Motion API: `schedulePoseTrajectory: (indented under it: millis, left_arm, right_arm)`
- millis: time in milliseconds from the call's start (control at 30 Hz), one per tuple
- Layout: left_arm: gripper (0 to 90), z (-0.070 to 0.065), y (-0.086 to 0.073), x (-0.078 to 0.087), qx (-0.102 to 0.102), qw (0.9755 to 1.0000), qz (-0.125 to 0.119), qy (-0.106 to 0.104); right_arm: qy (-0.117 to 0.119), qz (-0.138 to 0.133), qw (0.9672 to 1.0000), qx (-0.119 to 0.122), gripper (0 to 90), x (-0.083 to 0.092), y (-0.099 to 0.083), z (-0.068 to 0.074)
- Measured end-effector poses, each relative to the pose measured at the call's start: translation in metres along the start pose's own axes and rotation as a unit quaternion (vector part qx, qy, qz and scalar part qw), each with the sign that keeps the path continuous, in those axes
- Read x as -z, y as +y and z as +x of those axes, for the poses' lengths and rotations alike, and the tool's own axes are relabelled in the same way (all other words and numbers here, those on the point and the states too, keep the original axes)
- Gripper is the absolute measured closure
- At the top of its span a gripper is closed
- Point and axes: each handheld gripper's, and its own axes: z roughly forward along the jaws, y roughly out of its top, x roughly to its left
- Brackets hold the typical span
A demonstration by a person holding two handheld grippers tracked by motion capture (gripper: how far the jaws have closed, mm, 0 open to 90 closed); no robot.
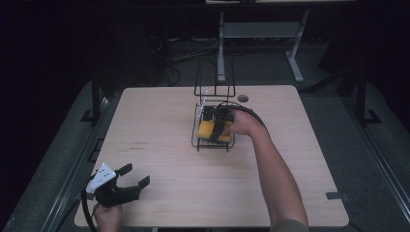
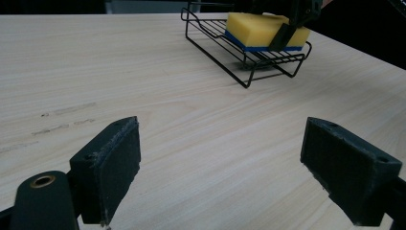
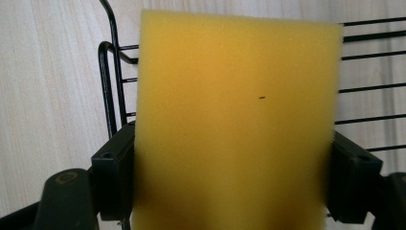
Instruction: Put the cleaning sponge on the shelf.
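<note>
Now you have one sponge [image 3: 237, 120] clamped in your right gripper [image 1: 218, 126], over the one wire rack [image 1: 198, 137] mid-table [image 1: 159, 159]. Your left gripper [image 1: 131, 180] rests near the front edge, jaws apart, holding nothing.

The left gripper [image 1: 130, 182] is black, with a grey three-cornered plate [image 1: 103, 175] on top and a black cable [image 1: 86, 209] looping off its near side. Its blocky jaws carry dark rough pads [image 2: 116, 165], a brass-ringed hole [image 2: 42, 181] nearby. The right gripper [image 1: 216, 126] is black too, beyond a bare right forearm [image 1: 276, 174].
</note>
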Motion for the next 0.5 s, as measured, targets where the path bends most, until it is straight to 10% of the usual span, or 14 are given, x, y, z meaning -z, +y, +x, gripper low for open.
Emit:
schedulePoseTrajectory:
  millis: [500]
  left_arm:
    - [12.9, -0.0003, 0.0000, -0.0008, -0.001, 1.0000, 0.001, -0.001]
  right_arm:
    - [-0.002, 0.011, 0.9998, 0.016, 20.8, -0.0058, 0.0011, 0.0015]
